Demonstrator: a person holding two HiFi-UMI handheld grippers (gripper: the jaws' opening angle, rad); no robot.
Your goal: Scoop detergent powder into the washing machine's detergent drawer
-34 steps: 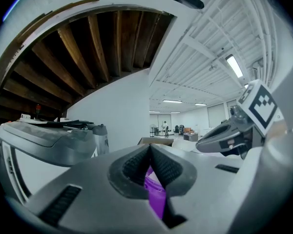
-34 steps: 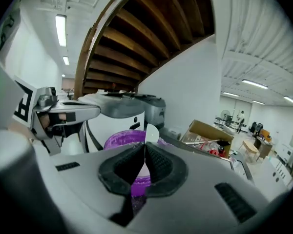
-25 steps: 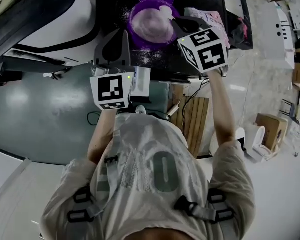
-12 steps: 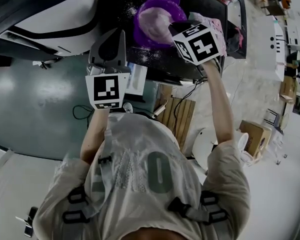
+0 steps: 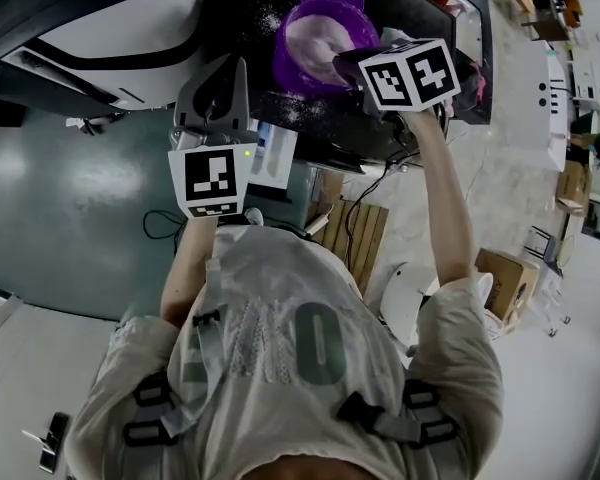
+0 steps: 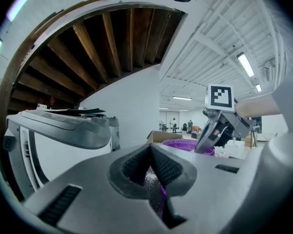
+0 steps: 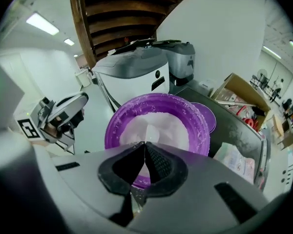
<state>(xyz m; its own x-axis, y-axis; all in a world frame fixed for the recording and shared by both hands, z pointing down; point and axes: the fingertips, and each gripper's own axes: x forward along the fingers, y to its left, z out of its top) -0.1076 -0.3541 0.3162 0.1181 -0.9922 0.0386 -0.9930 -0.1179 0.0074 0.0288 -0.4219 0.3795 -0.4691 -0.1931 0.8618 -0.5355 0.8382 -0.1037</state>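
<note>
Moved: right gripper (image 7: 145, 143) has shifted a little toward the bowl's (image 5: 285, 43) right rim.
Bowl: purple, on the dark table (image 5: 230, 8), holding white powder (image 7: 158, 123).
Scoop (image 7: 151, 130): pale, down in the powder, at the right jaw tips.
Right jaws: pressed together on the scoop.
Left gripper (image 6: 150, 147): jaws pressed together, nothing between, near the table edge.
Lid (image 7: 207, 116): purple, just behind the bowl.
Spill: powder grains dust the table beside the bowl.

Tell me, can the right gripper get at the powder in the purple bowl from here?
Probably yes. The right gripper hangs over the open bowl, jaws shut on what looks like a pale scoop in the powder, and nothing stands between them.
</note>
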